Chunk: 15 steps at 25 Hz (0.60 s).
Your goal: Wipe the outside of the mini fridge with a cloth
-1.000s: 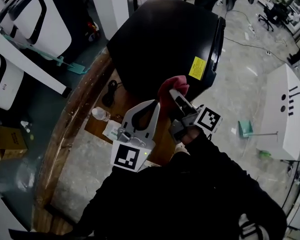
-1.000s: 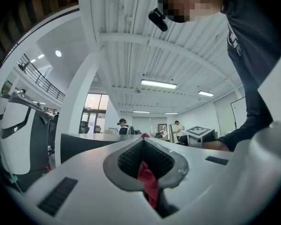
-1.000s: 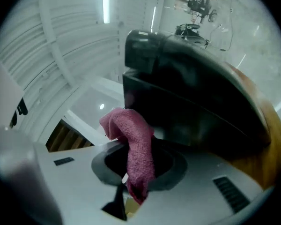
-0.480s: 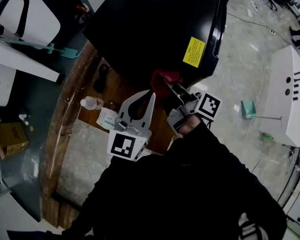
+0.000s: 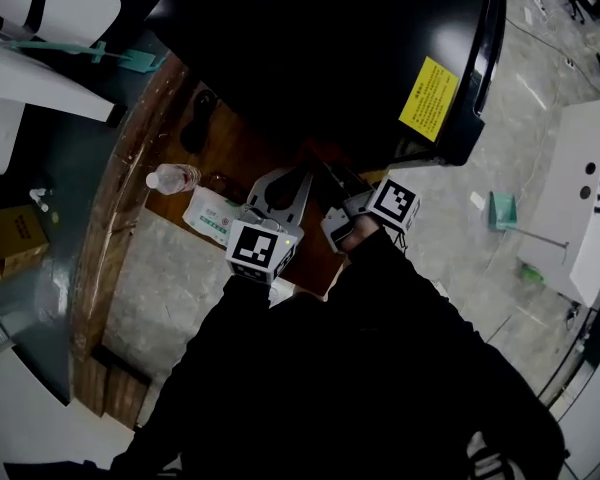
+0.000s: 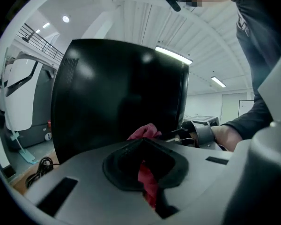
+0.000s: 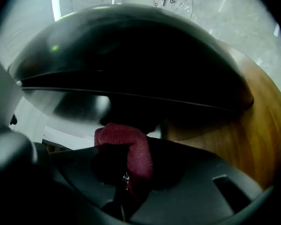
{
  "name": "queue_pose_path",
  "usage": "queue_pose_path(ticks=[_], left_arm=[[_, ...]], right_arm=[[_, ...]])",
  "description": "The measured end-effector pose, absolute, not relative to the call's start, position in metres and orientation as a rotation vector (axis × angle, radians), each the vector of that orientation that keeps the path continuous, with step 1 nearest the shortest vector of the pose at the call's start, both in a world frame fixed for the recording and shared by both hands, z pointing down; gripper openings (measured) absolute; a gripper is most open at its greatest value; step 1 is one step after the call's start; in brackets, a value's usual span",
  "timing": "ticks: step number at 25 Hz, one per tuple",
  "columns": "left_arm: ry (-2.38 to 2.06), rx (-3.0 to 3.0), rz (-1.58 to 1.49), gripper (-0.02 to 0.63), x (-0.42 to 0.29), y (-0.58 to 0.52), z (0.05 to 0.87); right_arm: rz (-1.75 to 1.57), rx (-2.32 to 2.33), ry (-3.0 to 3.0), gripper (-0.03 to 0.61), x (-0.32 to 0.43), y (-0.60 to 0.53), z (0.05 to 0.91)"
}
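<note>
Your R tool [image 7: 124, 171] is clamped on the cloth [image 7: 131, 149], w/ the fridge [image 7: 131, 55] just ahead of it. L tool [image 5: 298, 180] sits just beside, jaws together, over the worktop [image 5: 130, 218].

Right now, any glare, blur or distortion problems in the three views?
Head view: mini fridge top nearly black, detail crushed, only the yellow label reads; fisheye bends the table edge. Left gripper view: soft light reflections on the fridge side, left gripper blurred up close. Right gripper view: dim, fridge bowed into a dome, red cloth reasonably sharp.
</note>
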<state>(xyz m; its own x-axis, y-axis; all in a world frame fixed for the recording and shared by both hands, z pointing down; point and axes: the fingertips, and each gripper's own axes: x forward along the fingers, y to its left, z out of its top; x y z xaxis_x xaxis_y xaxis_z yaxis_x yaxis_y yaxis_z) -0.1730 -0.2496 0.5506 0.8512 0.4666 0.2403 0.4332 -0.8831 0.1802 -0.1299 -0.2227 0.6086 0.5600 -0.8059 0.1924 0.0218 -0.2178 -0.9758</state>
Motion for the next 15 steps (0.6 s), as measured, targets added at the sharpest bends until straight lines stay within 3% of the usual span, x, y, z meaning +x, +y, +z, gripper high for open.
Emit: queue_pose_path(ticks=[6, 15], left_arm=[[0.71, 2.814, 0.725, 0.006, -0.171, -0.254, 0.665], [0.603, 2.705, 0.926, 0.006, -0.172, -0.268, 0.737]], right_arm=[[-1.002, -1.664, 0.606, 0.086, -0.129, -0.228, 0.702], [-1.149, -1.746, 0.429, 0.083, -0.133, -0.216, 0.806]])
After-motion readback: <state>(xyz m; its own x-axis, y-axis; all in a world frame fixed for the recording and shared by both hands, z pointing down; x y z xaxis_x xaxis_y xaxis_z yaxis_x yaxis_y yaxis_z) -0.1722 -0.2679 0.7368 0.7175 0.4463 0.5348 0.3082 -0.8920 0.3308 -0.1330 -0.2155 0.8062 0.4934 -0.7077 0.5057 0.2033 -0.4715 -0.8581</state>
